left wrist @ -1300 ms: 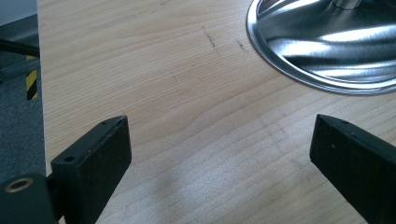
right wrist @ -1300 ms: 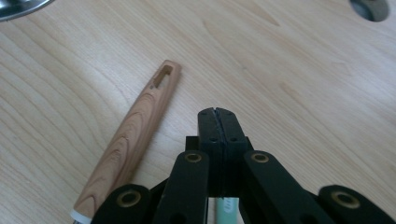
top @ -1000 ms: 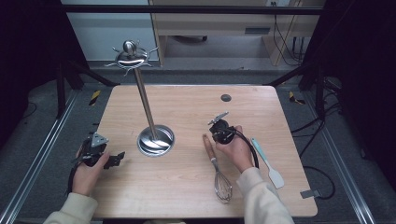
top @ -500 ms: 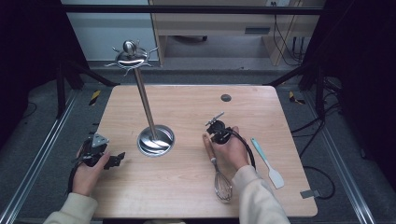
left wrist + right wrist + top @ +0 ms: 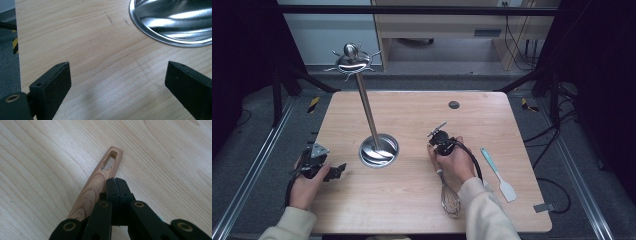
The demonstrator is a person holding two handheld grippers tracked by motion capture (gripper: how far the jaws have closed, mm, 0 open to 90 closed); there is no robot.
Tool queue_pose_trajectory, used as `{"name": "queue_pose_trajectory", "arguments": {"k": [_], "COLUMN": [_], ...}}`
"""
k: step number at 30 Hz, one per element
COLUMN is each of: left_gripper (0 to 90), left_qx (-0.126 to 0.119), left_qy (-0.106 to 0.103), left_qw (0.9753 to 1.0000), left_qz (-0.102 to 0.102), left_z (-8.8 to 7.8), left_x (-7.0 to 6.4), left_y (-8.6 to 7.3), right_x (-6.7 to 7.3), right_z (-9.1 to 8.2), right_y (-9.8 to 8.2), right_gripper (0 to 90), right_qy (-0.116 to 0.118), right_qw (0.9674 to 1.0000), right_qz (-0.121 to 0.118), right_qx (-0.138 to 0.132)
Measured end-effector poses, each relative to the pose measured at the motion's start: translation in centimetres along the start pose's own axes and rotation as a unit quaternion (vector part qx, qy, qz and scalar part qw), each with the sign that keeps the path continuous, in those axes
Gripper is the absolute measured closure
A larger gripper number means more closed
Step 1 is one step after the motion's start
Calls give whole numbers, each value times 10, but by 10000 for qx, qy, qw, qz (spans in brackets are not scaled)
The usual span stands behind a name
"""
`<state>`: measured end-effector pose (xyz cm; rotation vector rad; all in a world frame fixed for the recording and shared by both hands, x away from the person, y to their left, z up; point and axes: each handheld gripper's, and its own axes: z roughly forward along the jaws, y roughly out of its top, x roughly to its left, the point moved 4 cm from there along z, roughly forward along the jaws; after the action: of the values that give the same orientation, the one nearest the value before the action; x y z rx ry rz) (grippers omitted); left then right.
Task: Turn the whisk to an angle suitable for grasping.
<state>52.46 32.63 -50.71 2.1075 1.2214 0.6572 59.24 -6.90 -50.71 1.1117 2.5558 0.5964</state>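
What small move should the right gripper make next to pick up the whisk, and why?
Probably open the right gripper and centre it over the whisk's wooden handle. Its jaws are shut with nothing between them, and the handle lies flat on the table just beside them, so it cannot be grasped yet.

Glossy wooden whisk handle [image 5: 100,180]; matt wood table [image 5: 412,200]; polished metal stand [image 5: 378,150]
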Motion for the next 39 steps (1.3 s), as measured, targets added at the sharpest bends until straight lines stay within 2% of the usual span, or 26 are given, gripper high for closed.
{"name": "queue_pose_trajectory", "arguments": {"k": [5, 8, 13, 17, 24, 32, 39], "left_gripper": [62, 63, 63, 64, 64, 67, 67], "left_qx": [37, 61, 66, 65, 94, 124, 127], "left_qy": [-9, -23, -25, -24, -27, -40, -39], "left_qw": [10000, 10000, 10000, 10000, 9999, 9999, 9998], "left_qz": [21, 42, 50, 65, 100, 112, 121], "left_z": [0, 1, 1, 1, 2, 2, 2], "left_x": [0, -1, -1, -1, -2, -3, -2], "left_y": [0, 0, 0, 0, -1, -1, -1], "right_x": [9, 18, 28, 43, 57, 66, 67], "right_z": [1, 4, 5, 6, 7, 6, -1], "right_y": [4, 7, 10, 14, 18, 20, 22], "right_gripper": [900, 900, 900, 900, 900, 900, 900], "right_qy": [89, 170, 276, 424, 568, 616, 553], "right_qw": [9999, 9993, 9986, 9971, 9944, 9933, 9944], "right_qz": [-99, -331, -455, -626, -883, -963, -896], "right_qx": [-5, 13, 27, 90, 107, 175, 50]}}
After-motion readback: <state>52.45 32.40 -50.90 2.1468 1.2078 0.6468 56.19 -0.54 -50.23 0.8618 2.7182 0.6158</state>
